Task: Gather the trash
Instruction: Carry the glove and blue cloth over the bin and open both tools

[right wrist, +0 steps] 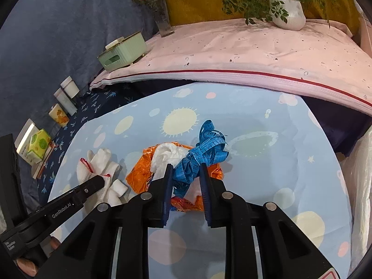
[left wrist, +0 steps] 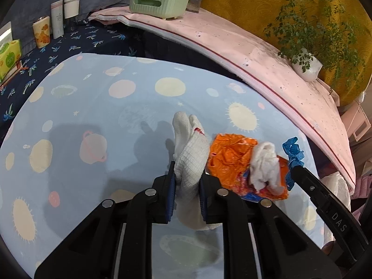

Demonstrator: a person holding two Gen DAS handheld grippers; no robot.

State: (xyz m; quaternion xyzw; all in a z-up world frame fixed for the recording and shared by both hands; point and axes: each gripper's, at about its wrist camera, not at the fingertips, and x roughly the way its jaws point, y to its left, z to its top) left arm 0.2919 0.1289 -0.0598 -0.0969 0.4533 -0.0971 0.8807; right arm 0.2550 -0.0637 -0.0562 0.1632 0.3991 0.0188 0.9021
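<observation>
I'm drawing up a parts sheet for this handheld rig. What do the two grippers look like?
Both match. The left gripper and right gripper are matte black plastic, each with two straight fingers lined with blue ribbed pads and round silver pivot pins on the linkages. White lettering on the finger sides reads DAS on the right one and GenRobot.AI on the left. No cables or sleeves show.

We see a pale blue cloth [right wrist: 267, 186] printed with suns and planets, and beyond it a pink mat [right wrist: 232, 48] edged in red. On the mat stand a mint-green tissue box [left wrist: 159, 2], a glass vase of flowers [right wrist: 162, 16] and a white potted plant [right wrist: 289, 11]. Along the dark palm-print cloth [left wrist: 76, 39] at left stand white jars [left wrist: 72, 4] and a green carton [left wrist: 9, 58].
</observation>
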